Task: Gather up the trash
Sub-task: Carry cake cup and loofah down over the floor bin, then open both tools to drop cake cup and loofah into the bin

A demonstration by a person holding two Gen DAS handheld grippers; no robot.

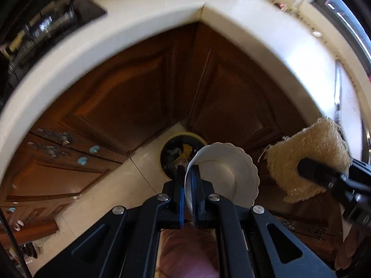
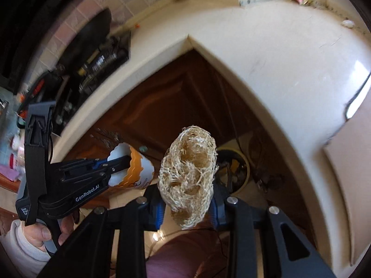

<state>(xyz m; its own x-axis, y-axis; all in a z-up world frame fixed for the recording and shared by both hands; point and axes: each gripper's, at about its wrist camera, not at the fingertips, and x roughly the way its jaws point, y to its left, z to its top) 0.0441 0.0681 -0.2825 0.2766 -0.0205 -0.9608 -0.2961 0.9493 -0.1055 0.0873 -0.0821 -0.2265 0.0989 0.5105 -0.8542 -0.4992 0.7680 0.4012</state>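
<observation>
My left gripper (image 1: 188, 173) is shut on the rim of a white scalloped paper bowl (image 1: 228, 173), held tilted in the air above the floor. The bowl's orange outside (image 2: 139, 169) shows in the right wrist view, with the left gripper (image 2: 123, 162) on it. My right gripper (image 2: 187, 199) is shut on a straw-coloured loofah sponge (image 2: 189, 176); the sponge also shows at the right of the left wrist view (image 1: 310, 159). A yellow-rimmed trash bin (image 1: 178, 148) with a dark liner and scraps stands on the floor in the cabinet corner, below and beyond both grippers (image 2: 234, 169).
A cream L-shaped countertop (image 1: 143, 16) wraps around above brown wooden cabinet doors (image 1: 129, 92). A black stove (image 2: 92, 64) sits on the counter at the left. The floor is pale tile (image 1: 111, 190). A cutting board (image 2: 350, 162) lies at the right.
</observation>
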